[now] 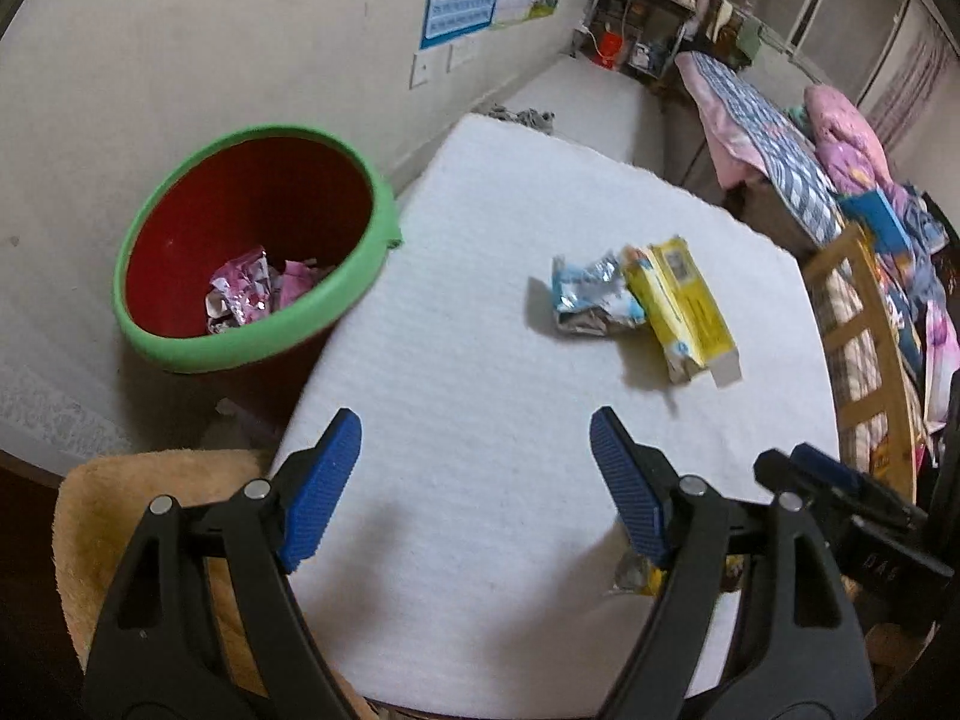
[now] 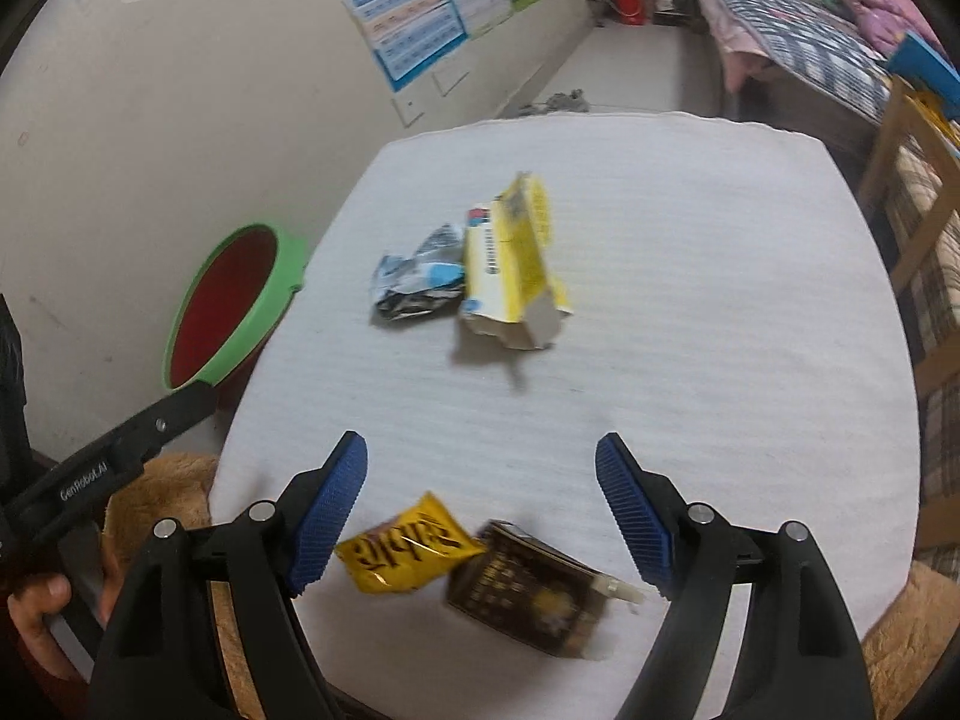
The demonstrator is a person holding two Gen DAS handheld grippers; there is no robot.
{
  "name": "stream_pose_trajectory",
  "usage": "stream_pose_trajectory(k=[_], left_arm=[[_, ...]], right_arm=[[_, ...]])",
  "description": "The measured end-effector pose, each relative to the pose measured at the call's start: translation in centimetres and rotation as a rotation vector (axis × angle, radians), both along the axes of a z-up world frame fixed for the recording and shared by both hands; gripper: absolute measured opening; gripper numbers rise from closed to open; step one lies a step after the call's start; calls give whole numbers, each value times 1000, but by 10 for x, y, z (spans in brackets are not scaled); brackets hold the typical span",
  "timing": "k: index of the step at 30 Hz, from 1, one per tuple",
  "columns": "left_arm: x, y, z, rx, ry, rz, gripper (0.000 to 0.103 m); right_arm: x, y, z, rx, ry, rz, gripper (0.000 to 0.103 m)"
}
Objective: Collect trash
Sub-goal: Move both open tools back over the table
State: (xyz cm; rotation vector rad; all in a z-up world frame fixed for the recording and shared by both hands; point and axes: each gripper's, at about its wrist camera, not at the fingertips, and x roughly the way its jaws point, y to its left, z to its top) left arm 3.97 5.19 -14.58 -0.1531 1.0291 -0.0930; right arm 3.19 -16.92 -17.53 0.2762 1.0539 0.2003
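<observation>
Right gripper (image 2: 480, 504) jaws spread wide, nothing between the pads, pointed down over the near edge of the white foam mat (image 2: 720, 300); the left gripper (image 1: 474, 480) is also wide and empty, hovering over bare mat on the bin side. Just under and ahead of the right gripper's fingers lie a yellow snack wrapper (image 2: 405, 549) and a dark brown box (image 2: 528, 591), touching each other, both blurred so print is unreadable. Mid-mat sit a crumpled silver-blue wrapper (image 1: 591, 297) and a yellow carton (image 1: 681, 306), side by side and touching, the carton's open flap end toward the camera. Off the mat's left edge stands the red bin with green rim (image 1: 384, 210), with pink-silver wrappers (image 1: 252, 291) already in its bottom. Far back: wall posters, a bed with a checked blanket, a wooden rail. Step in hand, as I judge it: between pickups, some trash binned, four pieces left on the mat, right gripper lining up on the near pair. Next move calls for lowering the right gripper over the yellow snack wrapper, closing on it alone without dragging the box, then carrying it left over the bin rim. The left gripper is better placed for the mid-mat pair. A thin wrapper may slip or lie too flat to pinch.
</observation>
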Motion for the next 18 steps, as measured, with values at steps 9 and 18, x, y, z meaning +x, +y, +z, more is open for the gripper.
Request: stream_pose_trajectory(k=[9, 18], left_arm=[[-2, -18, 1, -6, -6, -22, 76], [-3, -33, -3, 13, 10, -53, 76]], right_arm=[[-4, -19, 0, 14, 1, -23, 76], [-5, -33, -8, 26, 21, -49, 76]])
